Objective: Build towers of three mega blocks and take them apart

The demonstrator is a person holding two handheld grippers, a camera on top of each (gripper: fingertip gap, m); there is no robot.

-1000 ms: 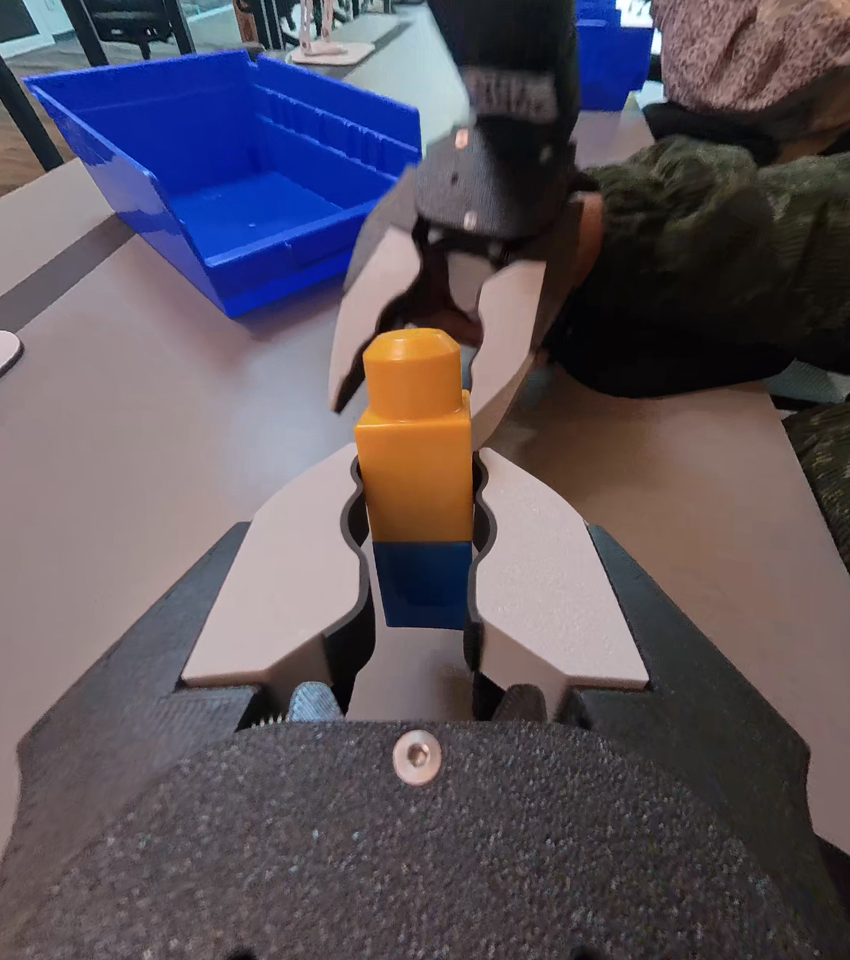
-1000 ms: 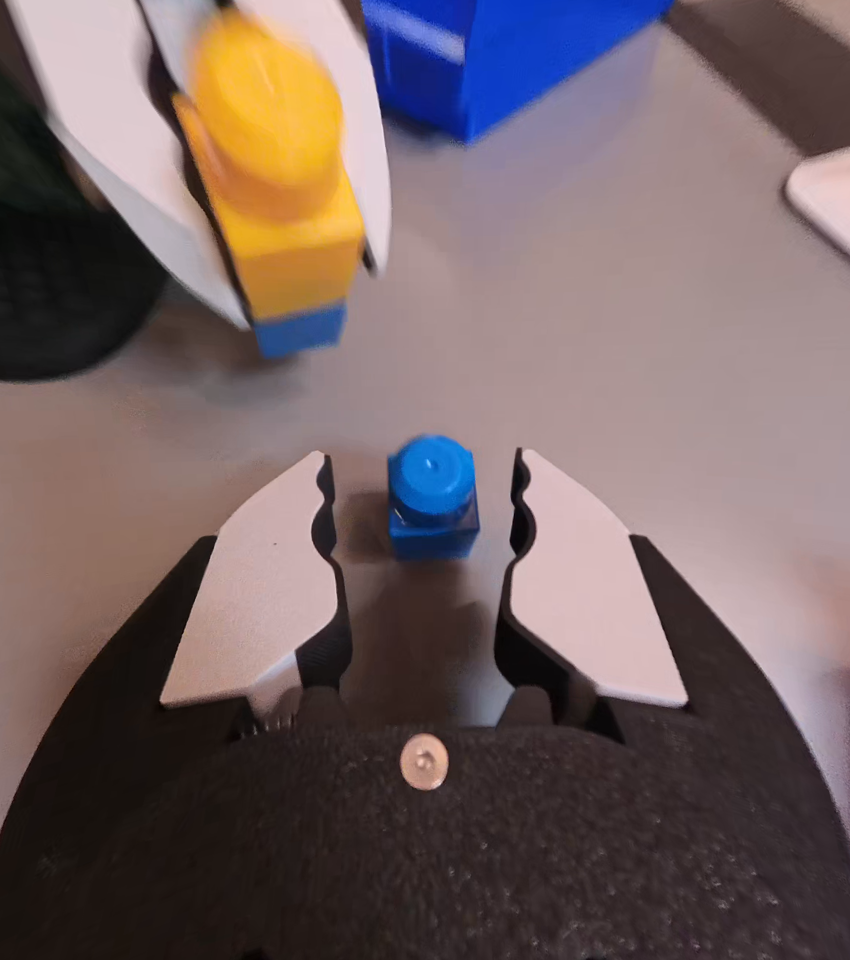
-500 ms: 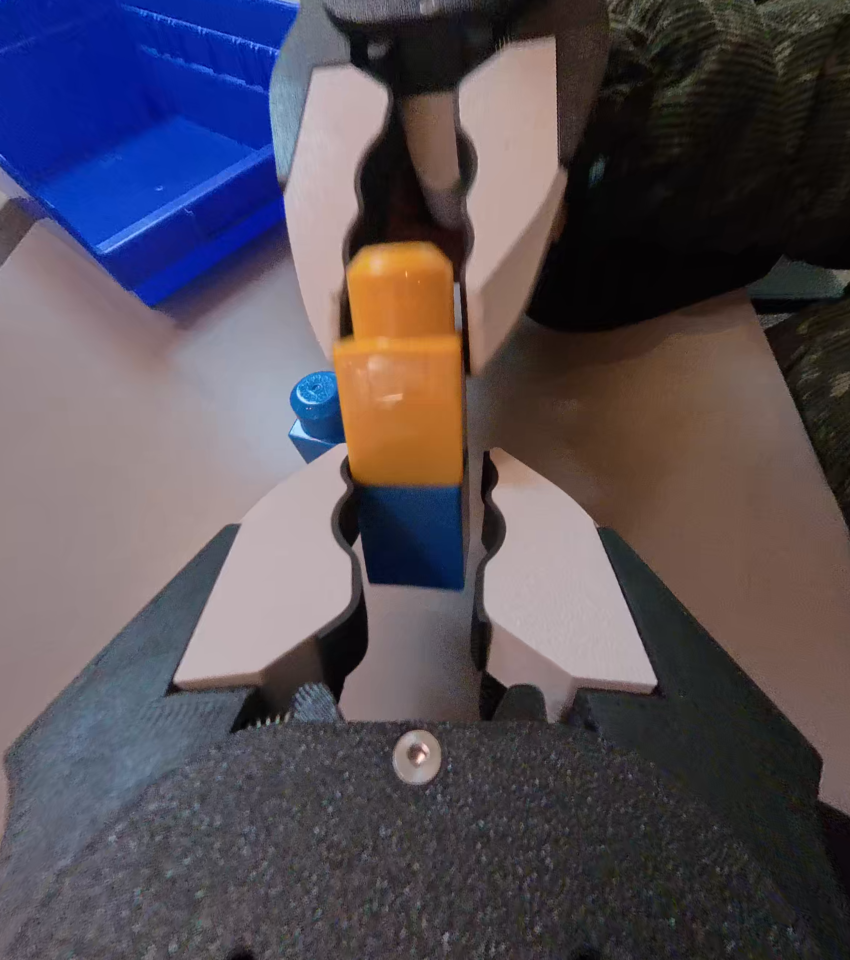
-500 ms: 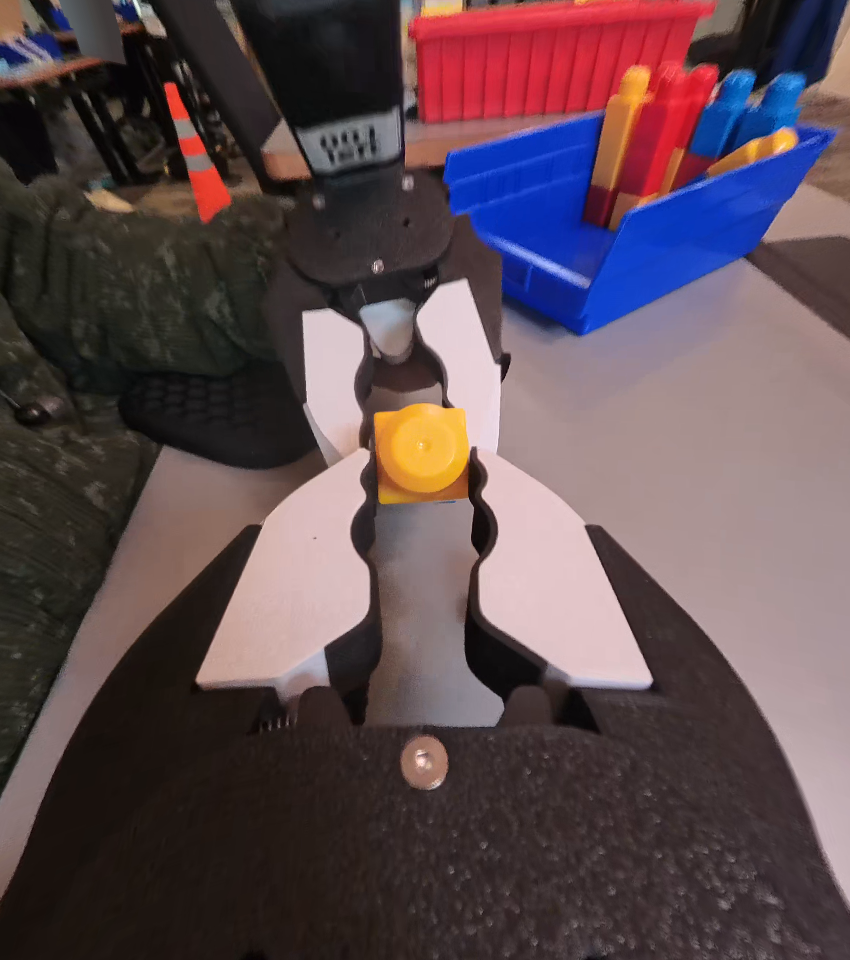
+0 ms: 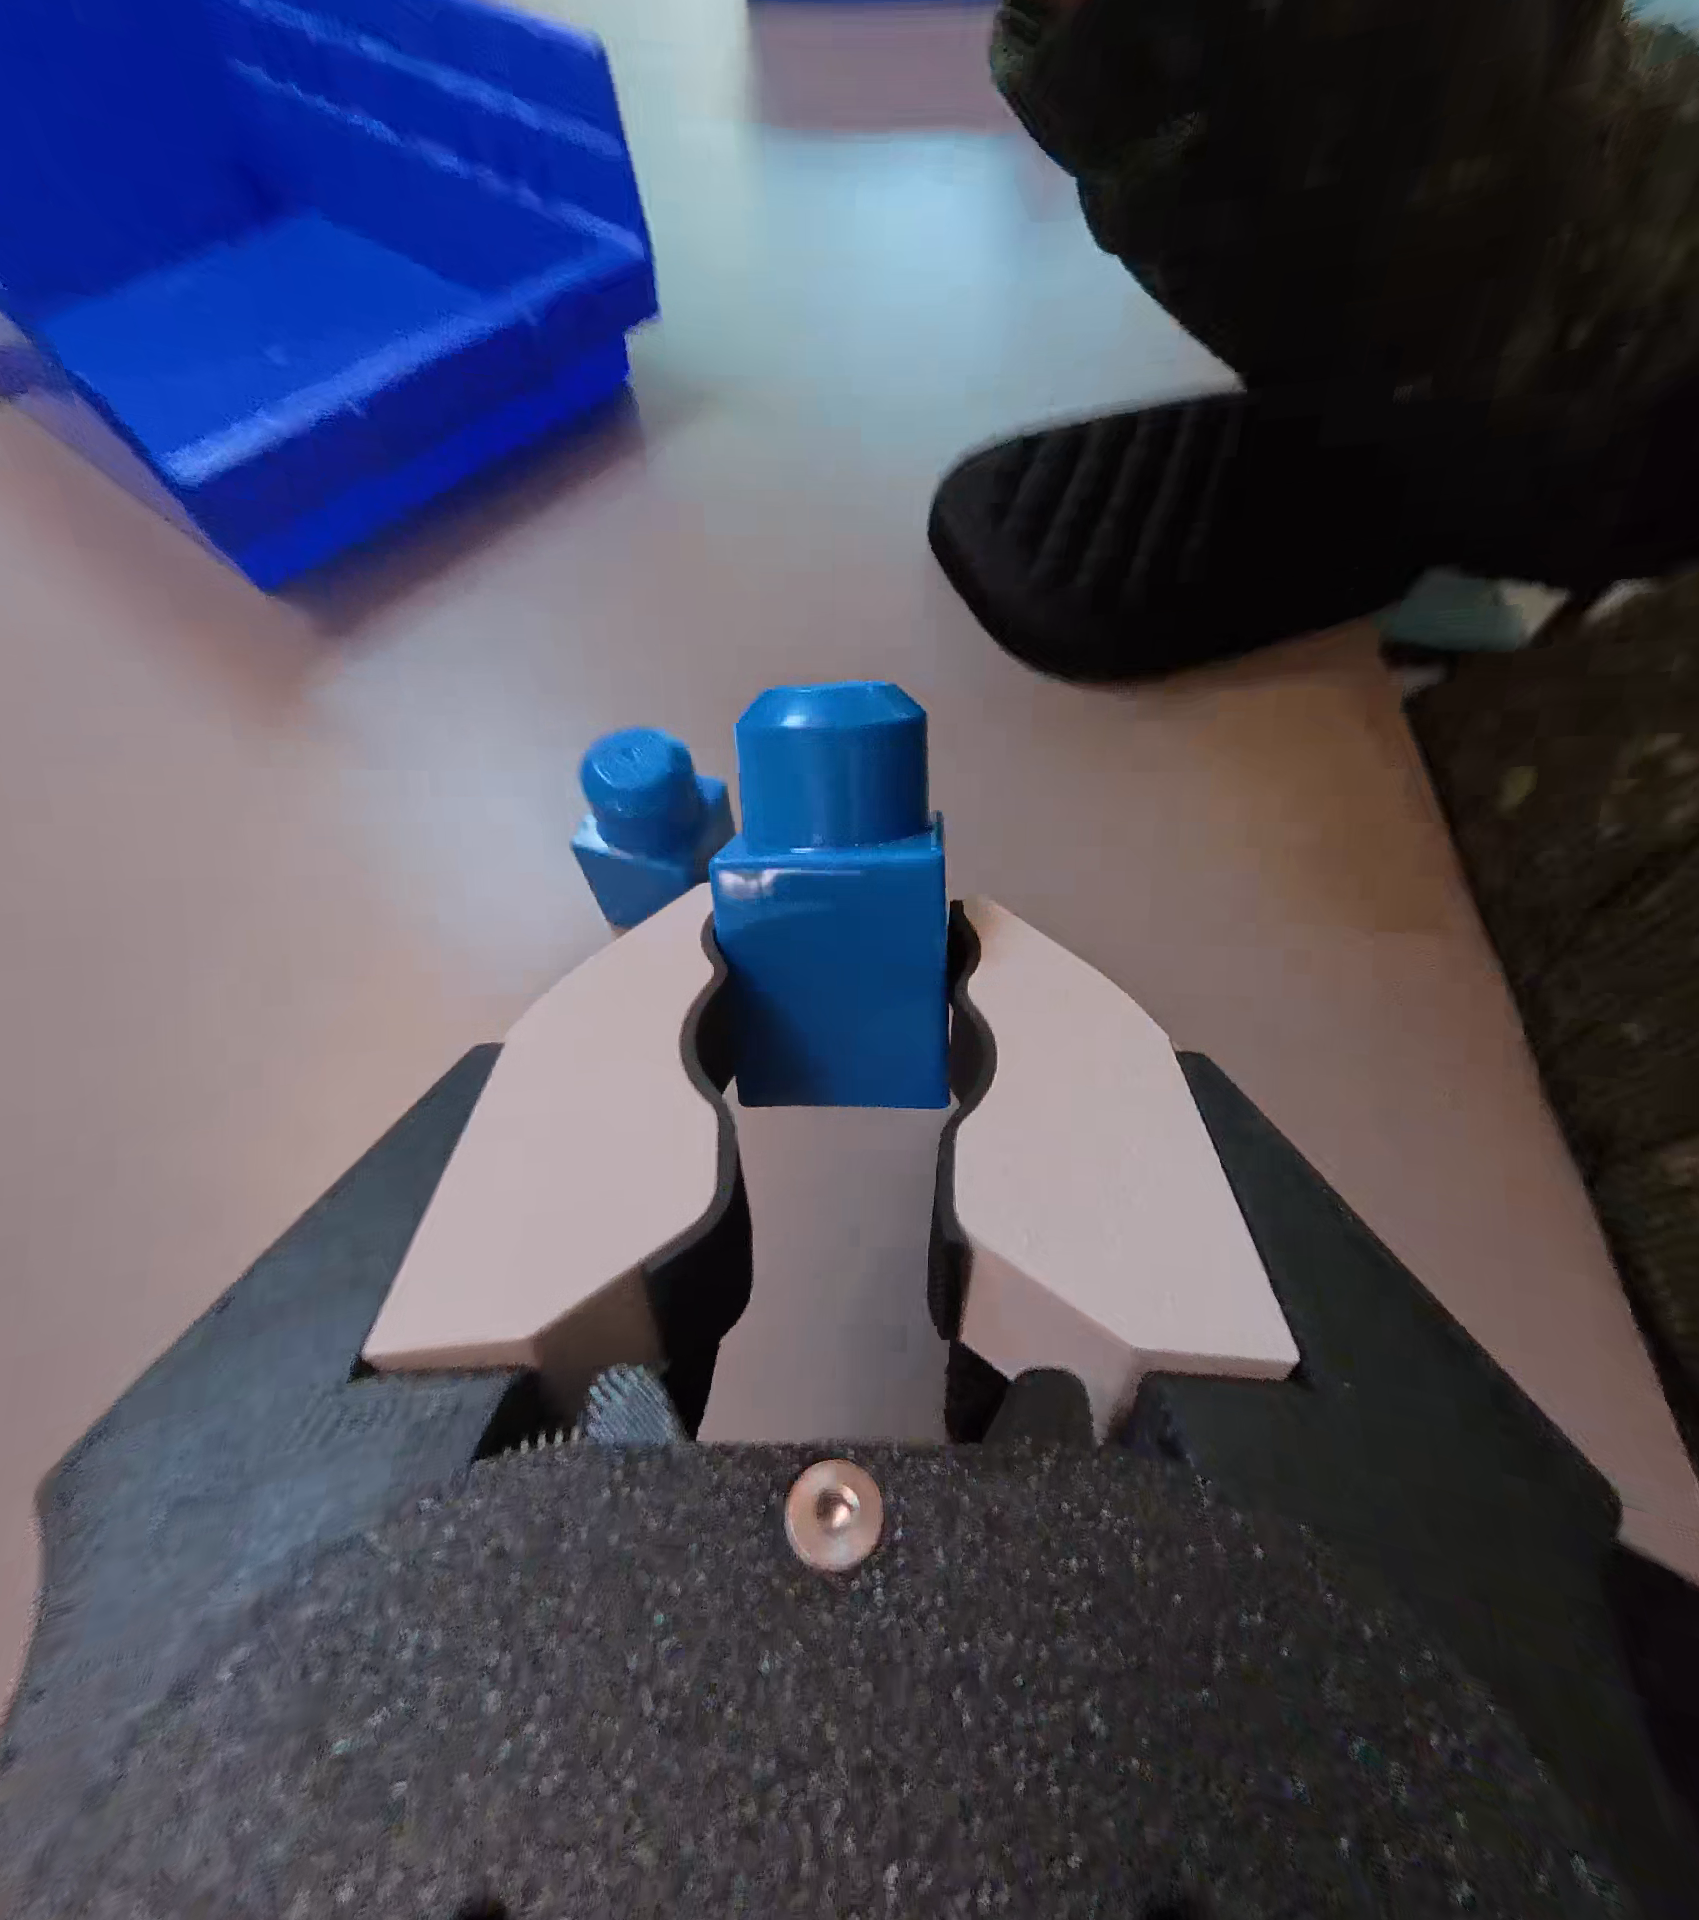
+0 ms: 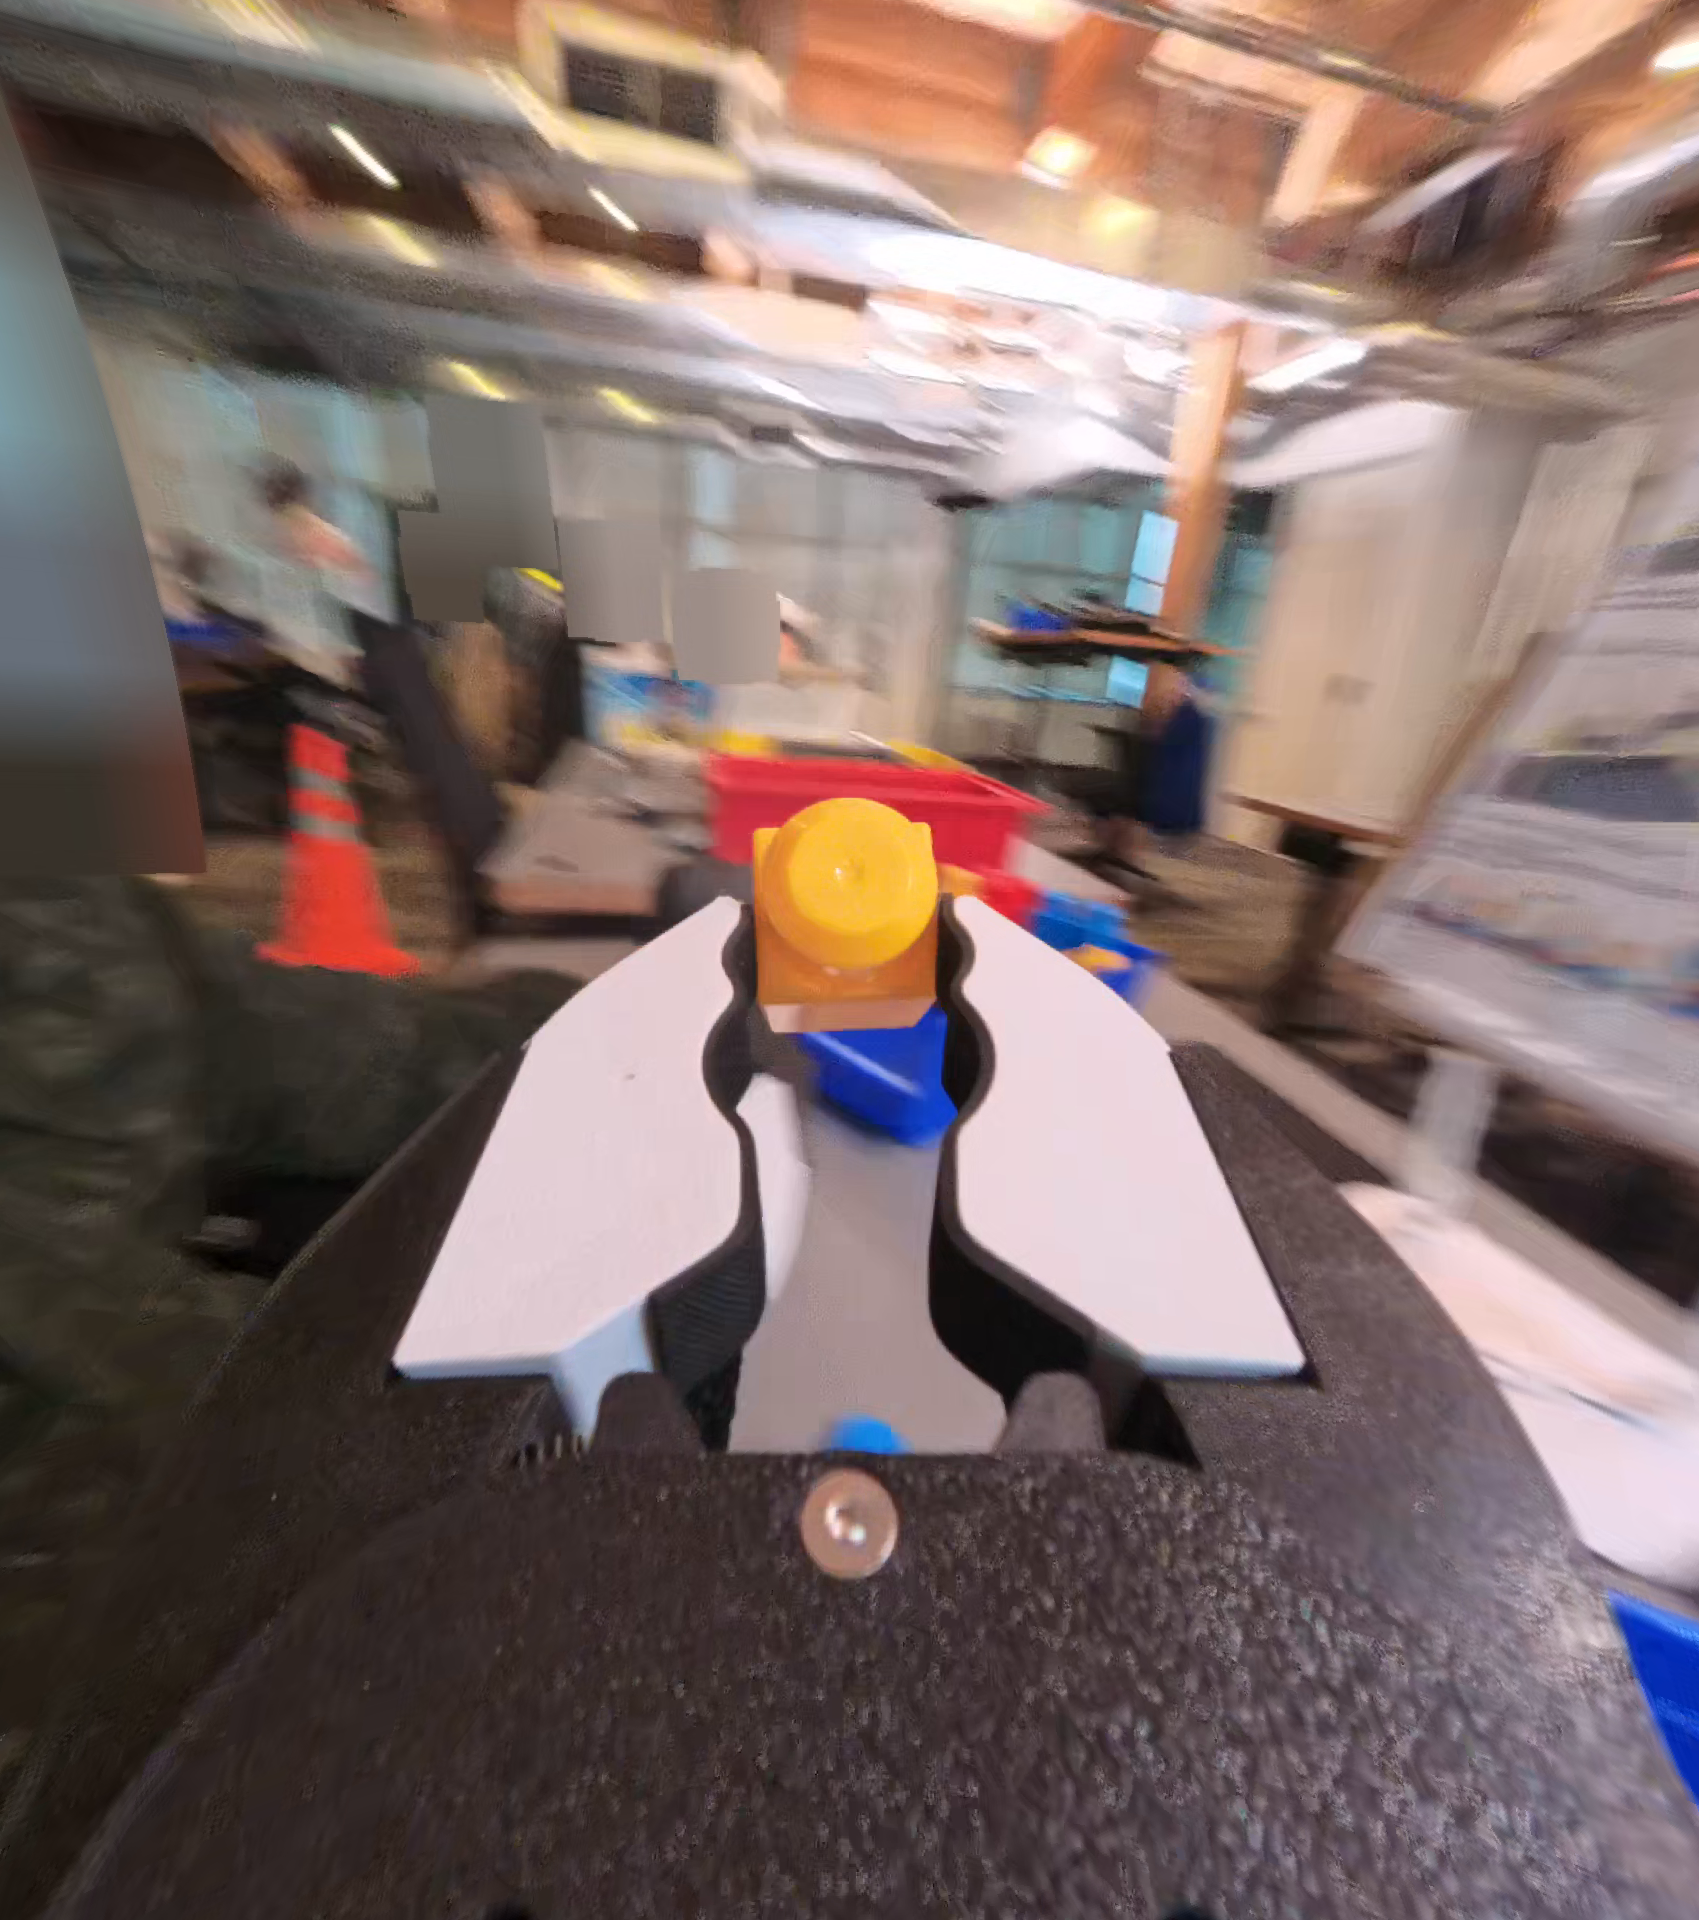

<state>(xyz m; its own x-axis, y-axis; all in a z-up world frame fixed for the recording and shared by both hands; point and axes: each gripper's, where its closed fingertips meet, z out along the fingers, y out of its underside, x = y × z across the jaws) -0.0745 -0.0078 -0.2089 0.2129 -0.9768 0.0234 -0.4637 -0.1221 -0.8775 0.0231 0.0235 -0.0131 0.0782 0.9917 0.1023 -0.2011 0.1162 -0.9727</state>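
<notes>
The yellow block (image 6: pixel 843 925) has come off the blue block (image 5: pixel 832 987).
Left gripper (image 5: pixel 834 1023) clamps blue beside a loose blue block (image 5: pixel 645 826); right gripper (image 6: pixel 843 982) clamps yellow.

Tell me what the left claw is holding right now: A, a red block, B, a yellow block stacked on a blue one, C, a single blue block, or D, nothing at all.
C: the left claw is shut on one blue block with its stud bare; the yellow block sits in the right claw.
</notes>
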